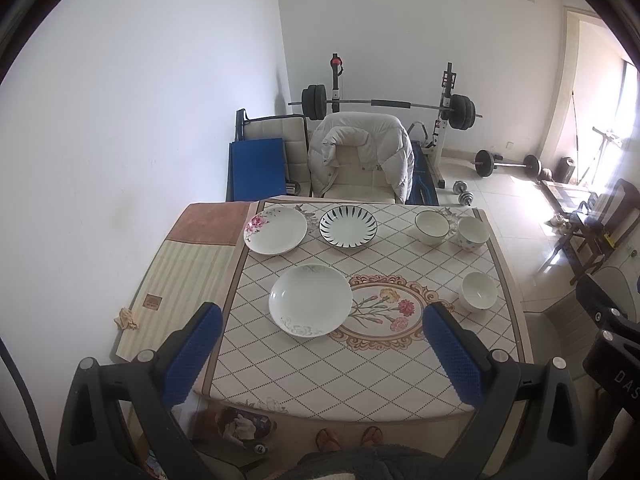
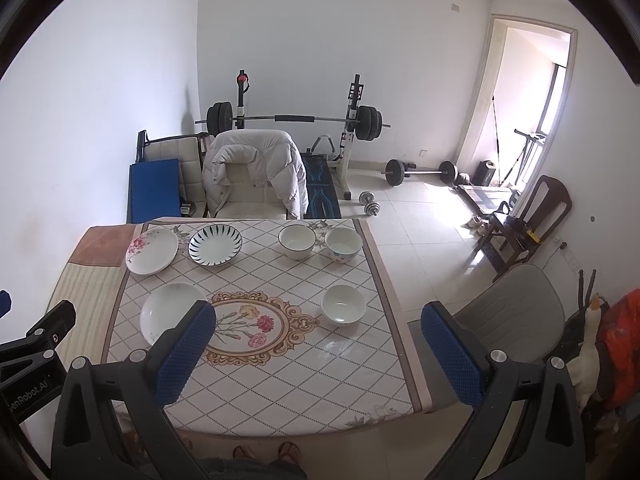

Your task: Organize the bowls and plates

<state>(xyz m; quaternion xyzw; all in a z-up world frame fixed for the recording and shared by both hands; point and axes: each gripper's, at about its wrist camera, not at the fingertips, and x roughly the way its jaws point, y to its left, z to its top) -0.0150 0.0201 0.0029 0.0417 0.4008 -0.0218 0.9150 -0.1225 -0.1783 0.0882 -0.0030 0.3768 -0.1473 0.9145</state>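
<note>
Both grippers, left and right, hover above the near edge of the bench, jaws spread wide and empty. Three plates lie on its left half, three bowls on its right, all apart.

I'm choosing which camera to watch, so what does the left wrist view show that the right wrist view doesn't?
Only the left wrist view shows the crumpled cloth on the striped mat and the clutter under the table's near edge.

Only the right wrist view shows the grey chair beside the table, the orange bag and the whole doorway.

Both show three plates, three bowls, the jacket-draped chair and the barbell rack, with each gripper open and empty.
</note>
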